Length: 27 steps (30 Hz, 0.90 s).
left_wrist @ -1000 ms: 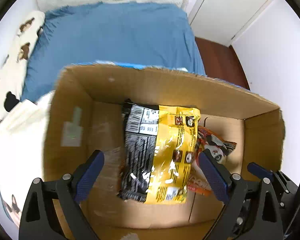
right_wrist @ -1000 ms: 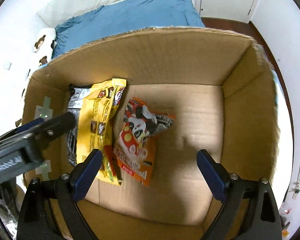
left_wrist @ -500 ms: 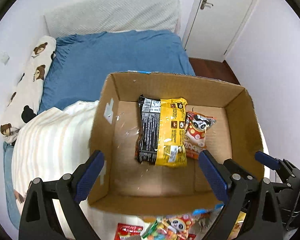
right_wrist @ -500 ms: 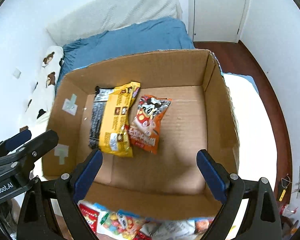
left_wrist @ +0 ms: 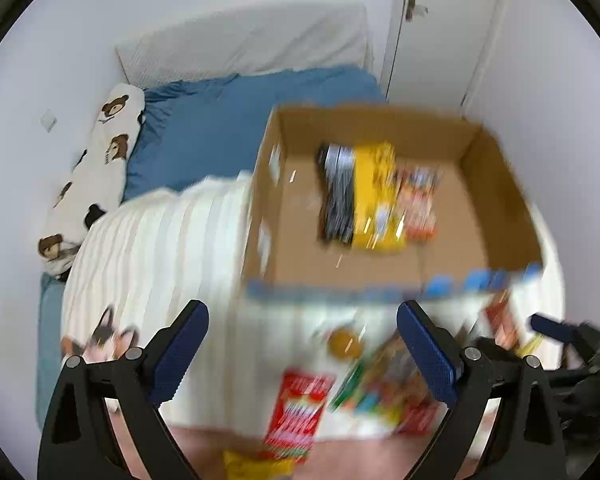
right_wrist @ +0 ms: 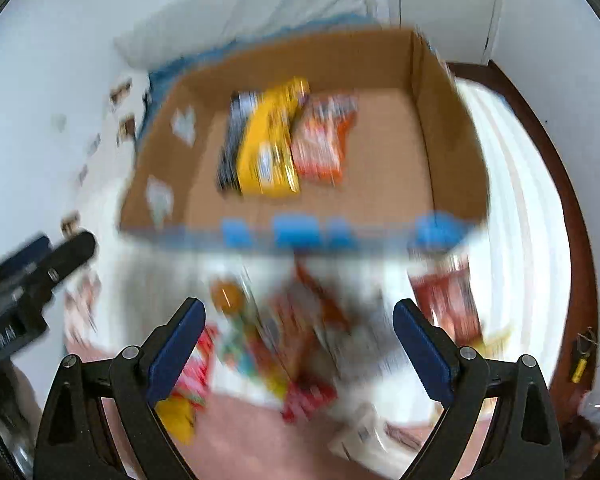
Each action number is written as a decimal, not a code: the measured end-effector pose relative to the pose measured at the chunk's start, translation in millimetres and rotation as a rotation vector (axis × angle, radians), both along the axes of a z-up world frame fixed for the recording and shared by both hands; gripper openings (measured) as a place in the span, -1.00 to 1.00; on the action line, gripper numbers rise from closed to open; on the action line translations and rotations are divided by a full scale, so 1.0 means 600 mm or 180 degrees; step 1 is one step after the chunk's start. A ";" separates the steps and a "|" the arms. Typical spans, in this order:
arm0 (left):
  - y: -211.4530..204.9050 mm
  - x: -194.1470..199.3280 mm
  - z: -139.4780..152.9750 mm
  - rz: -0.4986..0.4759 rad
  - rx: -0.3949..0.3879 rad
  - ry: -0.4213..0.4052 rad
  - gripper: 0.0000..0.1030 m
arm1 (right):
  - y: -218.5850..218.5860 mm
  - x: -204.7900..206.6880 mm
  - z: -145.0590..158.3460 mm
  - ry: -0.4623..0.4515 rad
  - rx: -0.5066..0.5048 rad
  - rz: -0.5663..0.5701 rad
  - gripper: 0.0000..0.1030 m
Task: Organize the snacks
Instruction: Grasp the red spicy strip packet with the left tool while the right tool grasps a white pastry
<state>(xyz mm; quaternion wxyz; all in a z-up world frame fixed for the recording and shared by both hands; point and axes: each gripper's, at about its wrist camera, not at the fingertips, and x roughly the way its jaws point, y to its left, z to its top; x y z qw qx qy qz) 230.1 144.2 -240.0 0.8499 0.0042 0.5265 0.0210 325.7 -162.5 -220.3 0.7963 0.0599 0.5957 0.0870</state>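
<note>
An open cardboard box (left_wrist: 496,184) (right_wrist: 448,136) stands on a white striped blanket. Inside lie a black and yellow snack bag (left_wrist: 360,200) (right_wrist: 264,140) and an orange snack bag (left_wrist: 420,204) (right_wrist: 324,140) side by side. A heap of loose snack packets (left_wrist: 364,384) (right_wrist: 284,344) lies on the blanket in front of the box, blurred by motion. My left gripper (left_wrist: 302,354) is open and empty above the heap. My right gripper (right_wrist: 298,352) is open and empty above the same heap.
A bed with a blue sheet (left_wrist: 228,128), a bear-print pillow (left_wrist: 96,168) and a white pillow (left_wrist: 252,44) lies beyond the box. A white door (left_wrist: 440,20) and dark wood floor (right_wrist: 548,152) are at the right. The other gripper (right_wrist: 28,276) shows at the left edge.
Both grippers have pulled back and up out of the box. The box now sits farther away and the heap of loose snacks has come into view below the fingers. Both stay open.
</note>
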 end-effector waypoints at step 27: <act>0.021 -0.042 -0.343 -0.0184 0.0094 0.1344 0.75 | -0.111 -0.206 -0.234 0.1078 0.0370 -0.0776 0.73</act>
